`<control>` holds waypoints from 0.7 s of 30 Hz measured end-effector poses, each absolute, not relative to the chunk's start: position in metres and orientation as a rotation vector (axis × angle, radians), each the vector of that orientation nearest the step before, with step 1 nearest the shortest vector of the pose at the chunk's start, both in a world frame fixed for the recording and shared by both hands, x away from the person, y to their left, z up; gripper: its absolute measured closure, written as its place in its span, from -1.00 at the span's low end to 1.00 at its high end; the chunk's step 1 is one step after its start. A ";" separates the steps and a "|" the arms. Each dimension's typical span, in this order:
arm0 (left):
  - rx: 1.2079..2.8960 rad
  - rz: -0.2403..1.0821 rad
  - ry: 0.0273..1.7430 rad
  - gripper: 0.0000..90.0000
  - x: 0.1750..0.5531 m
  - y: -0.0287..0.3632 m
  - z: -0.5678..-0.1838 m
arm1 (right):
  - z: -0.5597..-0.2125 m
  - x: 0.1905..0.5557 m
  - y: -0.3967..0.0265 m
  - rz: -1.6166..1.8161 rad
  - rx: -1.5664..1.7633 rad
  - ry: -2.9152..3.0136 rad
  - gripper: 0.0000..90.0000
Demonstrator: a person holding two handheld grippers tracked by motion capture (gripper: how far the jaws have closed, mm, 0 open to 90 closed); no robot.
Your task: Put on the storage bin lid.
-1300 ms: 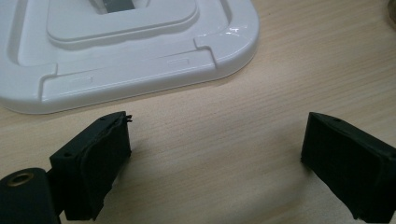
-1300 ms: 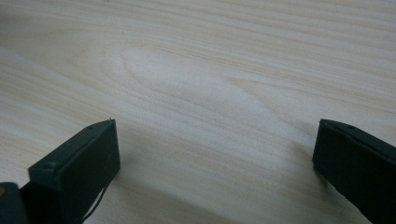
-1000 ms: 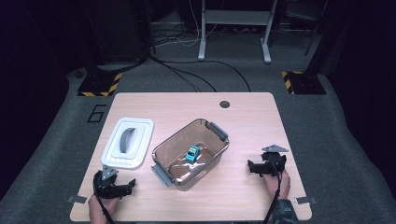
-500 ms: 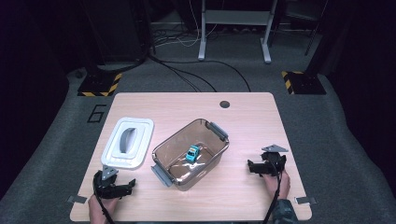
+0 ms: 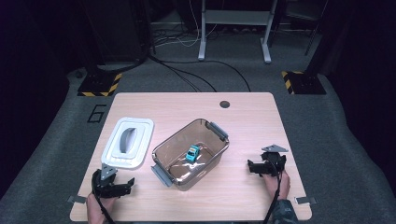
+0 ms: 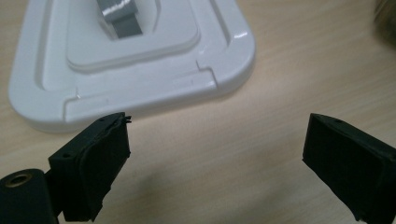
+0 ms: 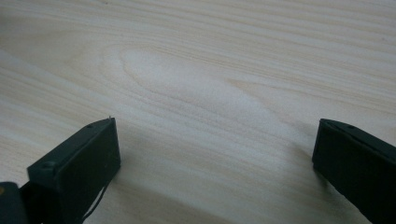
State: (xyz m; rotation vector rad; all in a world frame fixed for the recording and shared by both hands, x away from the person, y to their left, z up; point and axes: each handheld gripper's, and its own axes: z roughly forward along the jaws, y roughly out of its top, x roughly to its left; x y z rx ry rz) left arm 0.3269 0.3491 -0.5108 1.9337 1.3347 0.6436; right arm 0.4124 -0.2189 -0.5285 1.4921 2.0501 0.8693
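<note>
A clear brown plastic box (image 5: 180, 163) with grey side latches stands at the table's middle, with a small blue toy car (image 5: 192, 152) on its floor. Its white lid (image 5: 135, 150) with a grey handle lies flat to the left; the lid (image 6: 140, 88) fills the top of the left gripper view. My left gripper (image 5: 125, 185) rests open near the front left edge, just below the lid. My right gripper (image 5: 252, 168) rests open at the front right, apart from the box. In both gripper views the jaws stand wide with bare wood between them.
The wooden table (image 5: 247, 121) has a dark round hole (image 5: 224, 104) near its far edge. Grey carpet surrounds it, with cables, a metal stand and yellow-black striped plates (image 5: 99, 85) beyond.
</note>
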 end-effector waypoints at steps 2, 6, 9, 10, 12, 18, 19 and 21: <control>1.924 0.647 1.325 -0.85 0.331 0.352 -0.500 | -0.528 0.413 -0.219 0.872 1.493 2.052 -1.00; 1.902 0.646 1.315 -0.87 0.346 0.358 -0.486 | -0.528 0.413 -0.219 0.872 1.491 2.053 -1.00; 1.895 0.632 1.309 -0.87 0.356 0.361 -0.482 | -0.528 0.413 -0.219 0.871 1.489 2.055 -1.00; 1.881 0.625 1.312 -0.87 0.360 0.362 -0.481 | -0.528 0.413 -0.219 0.870 1.487 2.057 -1.00; 1.871 0.608 1.314 -0.87 0.367 0.364 -0.479 | -0.528 0.413 -0.219 0.869 1.487 2.055 -1.00; 1.851 0.574 1.337 -0.87 0.392 0.369 -0.479 | -0.528 0.413 -0.219 0.871 1.487 2.057 -1.00; 1.854 0.572 1.343 -0.88 0.395 0.369 -0.479 | -0.528 0.413 -0.219 0.870 1.487 2.055 -1.00; 1.852 0.569 1.358 -0.88 0.405 0.371 -0.481 | -0.528 0.413 -0.219 0.871 1.485 2.055 -1.00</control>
